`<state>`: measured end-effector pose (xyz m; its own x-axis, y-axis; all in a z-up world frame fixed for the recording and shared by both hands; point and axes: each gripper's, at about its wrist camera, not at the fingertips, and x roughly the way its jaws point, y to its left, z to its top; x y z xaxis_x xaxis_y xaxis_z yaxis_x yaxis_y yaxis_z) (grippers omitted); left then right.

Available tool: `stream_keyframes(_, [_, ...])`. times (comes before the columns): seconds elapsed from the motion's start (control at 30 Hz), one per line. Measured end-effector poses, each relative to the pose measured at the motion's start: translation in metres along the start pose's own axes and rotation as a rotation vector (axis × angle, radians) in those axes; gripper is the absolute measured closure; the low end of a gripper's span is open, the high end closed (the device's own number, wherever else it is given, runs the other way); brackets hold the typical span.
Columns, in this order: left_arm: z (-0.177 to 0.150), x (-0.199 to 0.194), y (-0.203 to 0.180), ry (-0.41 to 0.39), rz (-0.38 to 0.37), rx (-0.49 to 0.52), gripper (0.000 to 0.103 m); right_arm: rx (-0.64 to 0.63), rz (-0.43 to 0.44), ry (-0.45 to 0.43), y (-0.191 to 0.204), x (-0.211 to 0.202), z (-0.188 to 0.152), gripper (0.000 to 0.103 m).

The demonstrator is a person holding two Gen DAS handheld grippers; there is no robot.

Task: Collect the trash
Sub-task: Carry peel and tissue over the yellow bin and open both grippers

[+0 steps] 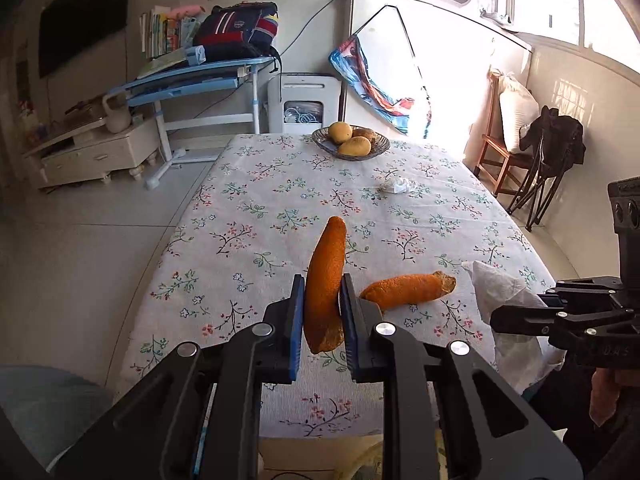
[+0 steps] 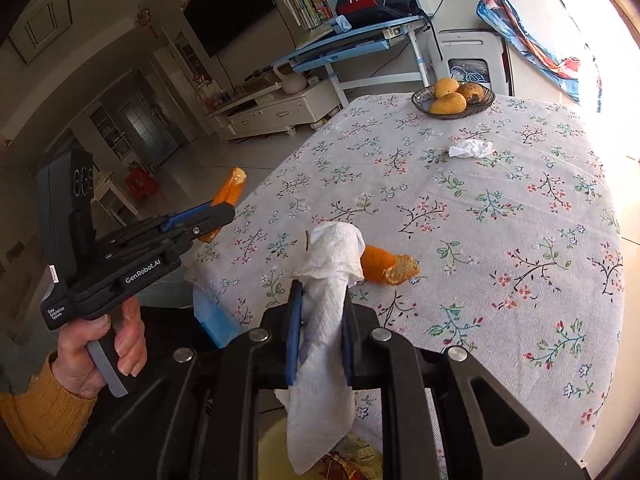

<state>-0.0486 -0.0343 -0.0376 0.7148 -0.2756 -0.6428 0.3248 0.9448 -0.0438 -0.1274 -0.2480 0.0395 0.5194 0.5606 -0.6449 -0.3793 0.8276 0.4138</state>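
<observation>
My left gripper point(image 1: 322, 294) is shut on a long orange peel point(image 1: 326, 276) and holds it above the near edge of the floral tablecloth point(image 1: 280, 200). It also shows in the right wrist view point(image 2: 224, 210) with the peel point(image 2: 230, 190). My right gripper point(image 2: 320, 296) is shut on a white paper towel point(image 2: 326, 320) that hangs down between its fingers. In the left wrist view it point(image 1: 496, 318) is at the right with the towel point(image 1: 500, 292). A second orange peel point(image 1: 408, 290) point(image 2: 390, 266) lies on the cloth. A crumpled white tissue point(image 1: 396, 186) point(image 2: 470, 148) lies farther back.
A dish of mangoes point(image 1: 352, 142) point(image 2: 452, 98) stands at the far end of the table. Beyond it are a blue desk point(image 1: 192, 80), a white appliance point(image 1: 304, 102) and a low cabinet point(image 1: 92, 152). A wooden chair point(image 1: 504, 144) and a folded black chair point(image 1: 552, 160) stand at the right.
</observation>
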Motion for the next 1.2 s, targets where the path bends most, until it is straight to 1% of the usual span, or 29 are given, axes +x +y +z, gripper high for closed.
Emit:
stream_keyframes(0.2, [-0.03, -0.013, -0.017, 0.033, -0.038, 0.035, 0.086, -0.022, 0.018, 0.076, 0.025, 0.0, -0.034, 0.083])
stream_keyframes(0.37, [-0.051, -0.019, -0.028, 0.066, -0.077, 0.055, 0.086, -0.054, -0.002, 0.155, 0.043, 0.003, -0.063, 0.083])
stream_keyframes(0.43, [-0.058, -0.022, -0.033, 0.078, -0.093, 0.056, 0.086, -0.073, -0.024, 0.19, 0.05, 0.005, -0.074, 0.083])
stream_keyframes(0.57, [-0.068, -0.024, -0.042, 0.094, -0.106, 0.075, 0.086, -0.111, -0.055, 0.243, 0.059, 0.007, -0.093, 0.083])
stream_keyframes(0.87, [-0.077, -0.03, -0.047, 0.102, -0.11, 0.077, 0.086, -0.11, -0.052, 0.251, 0.064, -0.001, -0.11, 0.083])
stream_keyframes(1.07, [-0.085, -0.033, -0.051, 0.113, -0.114, 0.084, 0.086, -0.107, -0.058, 0.257, 0.064, -0.001, -0.111, 0.083])
stream_keyframes(1.2, [-0.093, -0.033, -0.058, 0.138, -0.126, 0.1, 0.086, -0.113, -0.075, 0.277, 0.065, 0.007, -0.112, 0.083])
